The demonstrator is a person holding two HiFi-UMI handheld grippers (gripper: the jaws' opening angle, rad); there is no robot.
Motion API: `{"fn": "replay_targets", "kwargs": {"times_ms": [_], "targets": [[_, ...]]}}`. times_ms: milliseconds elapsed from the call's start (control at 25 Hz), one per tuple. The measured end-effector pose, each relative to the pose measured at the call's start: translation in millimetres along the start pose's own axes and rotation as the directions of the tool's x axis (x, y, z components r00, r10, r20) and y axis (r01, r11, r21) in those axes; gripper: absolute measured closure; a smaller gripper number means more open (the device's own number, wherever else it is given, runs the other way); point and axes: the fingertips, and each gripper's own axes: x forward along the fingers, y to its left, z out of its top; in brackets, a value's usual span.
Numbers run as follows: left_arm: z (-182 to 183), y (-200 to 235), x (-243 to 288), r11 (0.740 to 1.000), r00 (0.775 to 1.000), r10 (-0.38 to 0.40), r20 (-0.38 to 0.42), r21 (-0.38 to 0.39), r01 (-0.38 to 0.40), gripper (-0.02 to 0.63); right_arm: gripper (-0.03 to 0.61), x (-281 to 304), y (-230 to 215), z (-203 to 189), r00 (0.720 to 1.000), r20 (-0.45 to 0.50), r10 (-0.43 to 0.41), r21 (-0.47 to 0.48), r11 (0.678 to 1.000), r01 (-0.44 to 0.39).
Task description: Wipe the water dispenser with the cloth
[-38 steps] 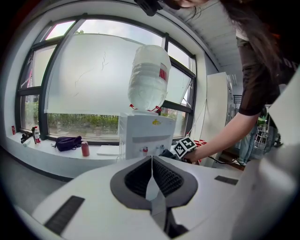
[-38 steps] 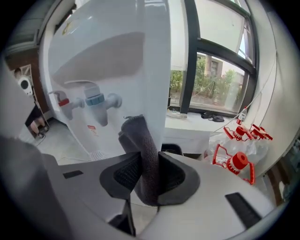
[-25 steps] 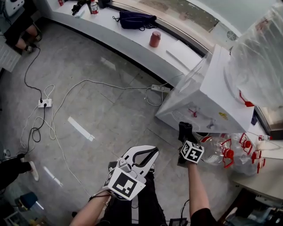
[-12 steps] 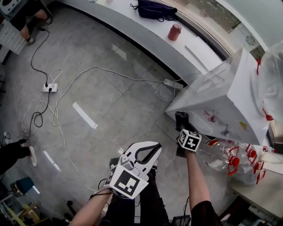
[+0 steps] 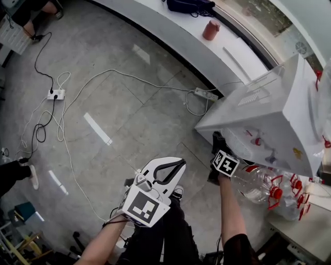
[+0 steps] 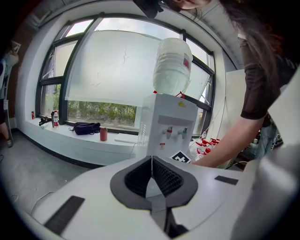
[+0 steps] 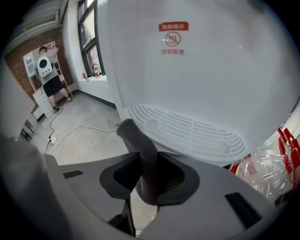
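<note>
Low in front of me, at my right, the white water dispenser (image 5: 269, 114) stands on the grey floor (image 5: 119, 103), and my right gripper (image 5: 220, 155) reaches up to its lower front. Its jaws are clamped on the cloth (image 7: 140, 145), a dark grey roll that sticks up and leans left out of the gripper. In the right gripper view the cloth's tip sits just beside the left end of the slotted drip tray (image 7: 187, 133); I cannot tell whether it touches. Above the tray the dispenser's front panel carries a small red label (image 7: 173, 33).

My left gripper (image 5: 163, 173) hangs apart from the dispenser, over the floor and nearer to my body. Its jaws are pressed together with nothing between them, and it points towards the dispenser, whose two taps (image 6: 169, 132) and big upturned bottle (image 6: 172, 65) show in the left gripper view.

Beside the dispenser, to the right of my right arm, lie clear empty bottles with red caps (image 5: 258, 183). Behind runs a long white table (image 5: 170, 31) under the window, bearing a red cup (image 5: 211, 30) and a dark bag (image 5: 183, 5). White and black cables trail over the floor to a power strip (image 5: 54, 94)
</note>
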Motion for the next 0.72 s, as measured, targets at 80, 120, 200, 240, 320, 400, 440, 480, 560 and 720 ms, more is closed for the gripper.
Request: {"fn": "replay_targets", "kwargs": {"times_ms": [80, 120, 200, 240, 320, 400, 440, 480, 560, 720], "targets": [[-3.5, -2.1, 9.5, 1.000, 1.000, -0.005, 0.016, -0.006, 0.006, 0.595, 0.472, 4.4, -15.6, -6.8, 1.000, -0.003, -0.017, 0.005, 1.000, 0.017], [-5.8, -3.6, 14.8, 1.000, 1.000, -0.009, 0.020, -0.006, 0.009, 0.594, 0.472, 6.2, -24.3, -9.8, 1.000, -0.003, -0.027, 0.011, 1.000, 0.027], [-10.9, -7.6, 25.3, 1.000, 1.000, -0.017, 0.023, -0.002, 0.017, 0.594, 0.471, 8.0, -41.8, -16.1, 0.999, 0.001, -0.051, 0.012, 0.999, 0.051], [-13.1, -10.3, 30.2, 1.000, 0.999, -0.023, 0.024, 0.003, 0.023, 0.594, 0.471, 7.8, -50.5, -19.3, 0.998, 0.003, -0.065, 0.004, 0.998, 0.065], [-16.4, -17.0, 39.7, 0.999, 0.999, -0.037, 0.023, 0.012, 0.037, 0.594, 0.471, 6.3, -68.2, -24.9, 0.996, 0.009, -0.087, -0.020, 0.996, 0.087], [-17.6, -24.9, 47.3, 0.998, 0.998, -0.052, 0.026, 0.017, 0.052, 0.594, 0.471, 3.2, -89.3, -30.5, 0.994, 0.010, -0.109, -0.029, 0.994, 0.109], [-17.3, -28.6, 49.8, 0.998, 0.998, -0.059, 0.029, 0.018, 0.058, 0.594, 0.471, 0.8, -101.4, -33.5, 0.992, 0.009, -0.124, -0.027, 0.992, 0.124], [-16.9, -31.9, 51.6, 0.998, 0.997, -0.064, 0.030, 0.018, 0.064, 0.594, 0.471, -2.1, -114.1, -37.0, 0.990, 0.005, -0.142, -0.021, 0.990, 0.142], [-17.1, -36.9, 53.5, 0.997, 0.997, -0.071, 0.029, 0.019, 0.070, 0.594, 0.471, -8.4, -139.8, -44.7, 0.984, -0.004, -0.180, 0.000, 0.984, 0.180], [-21.7, -41.1, 55.1, 0.997, 0.997, -0.073, 0.020, 0.022, 0.072, 0.594, 0.471, -19.6, -185.6, -62.0, 0.968, -0.023, -0.251, 0.068, 0.965, 0.252]]}}
